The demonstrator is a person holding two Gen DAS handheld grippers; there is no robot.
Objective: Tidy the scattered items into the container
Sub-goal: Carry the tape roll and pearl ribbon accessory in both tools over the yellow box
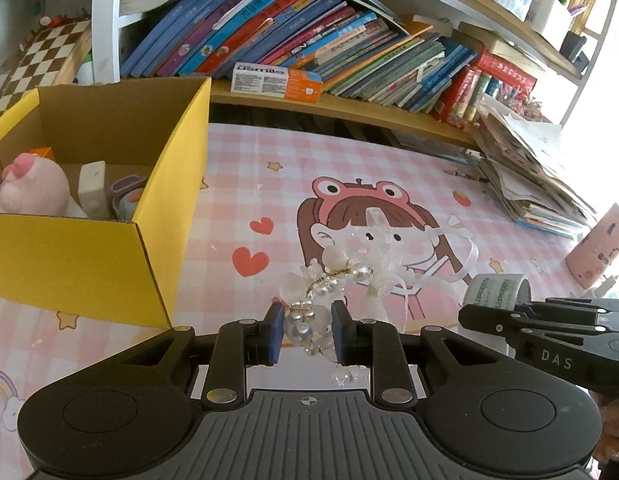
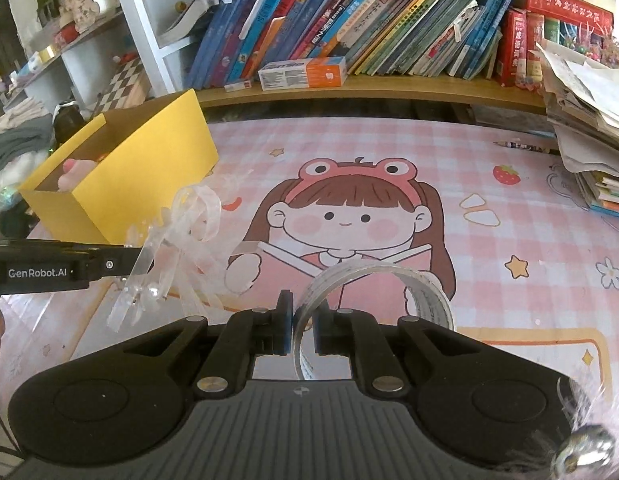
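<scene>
My left gripper [image 1: 306, 326] is shut on a clear bead-and-pearl hair ornament with white ribbons [image 1: 333, 276], held above the pink mat. The ornament also shows in the right wrist view [image 2: 169, 248], hanging from the left gripper [image 2: 121, 264]. My right gripper [image 2: 302, 332] is shut on the rim of a clear tape roll [image 2: 373, 292]; the roll also shows in the left wrist view [image 1: 495, 290], with the right gripper [image 1: 521, 316] below it. The yellow cardboard box [image 1: 89, 264] stands at the left, also in the right wrist view [image 2: 149, 168], holding a pink plush [image 1: 31, 186] and small items.
A pink cartoon mat [image 2: 489, 208] covers the desk. A shelf of slanted books [image 2: 369, 28] and a toothpaste box [image 2: 303, 73] run along the back. A paper stack [image 1: 525, 176] sits at the right, a pink cup [image 1: 599, 250] near it, a pencil [image 2: 521, 145] by the papers.
</scene>
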